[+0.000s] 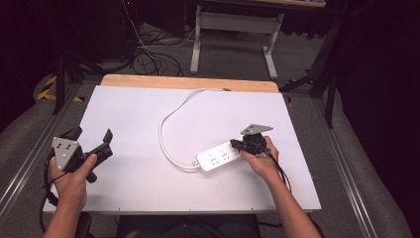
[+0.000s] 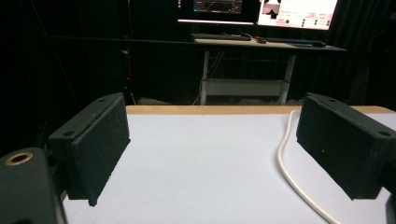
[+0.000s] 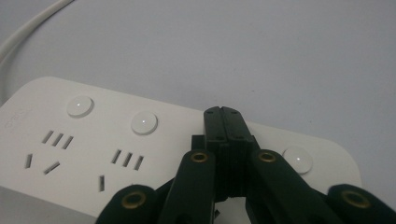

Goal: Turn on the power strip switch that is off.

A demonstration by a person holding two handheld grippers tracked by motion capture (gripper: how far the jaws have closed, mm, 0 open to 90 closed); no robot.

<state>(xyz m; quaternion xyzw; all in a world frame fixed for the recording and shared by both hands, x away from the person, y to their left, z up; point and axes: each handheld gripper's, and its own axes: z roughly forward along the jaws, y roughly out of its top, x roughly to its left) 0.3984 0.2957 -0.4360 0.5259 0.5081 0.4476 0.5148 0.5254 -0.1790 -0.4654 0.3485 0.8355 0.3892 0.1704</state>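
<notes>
Closed black jaws of the right gripper [image 3: 222, 112] press together, tips down on the white plastic power strip [image 3: 93, 154] between two of its round buttons — nothing is clamped between them. That strip [image 1: 220, 157] lies right of centre on the white tabletop [image 1: 138, 183], its white cable [image 1: 166, 124] looping toward the far wooden edge. At the table's left, the left gripper [image 1: 94, 136] hovers released — jaws wide apart, holding nothing.

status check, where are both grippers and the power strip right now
Left gripper open, off at table's left, holding nothing. Right gripper shut, tips over the white power strip near its buttons. Strip's cord loops toward far edge, not in the way.
</notes>
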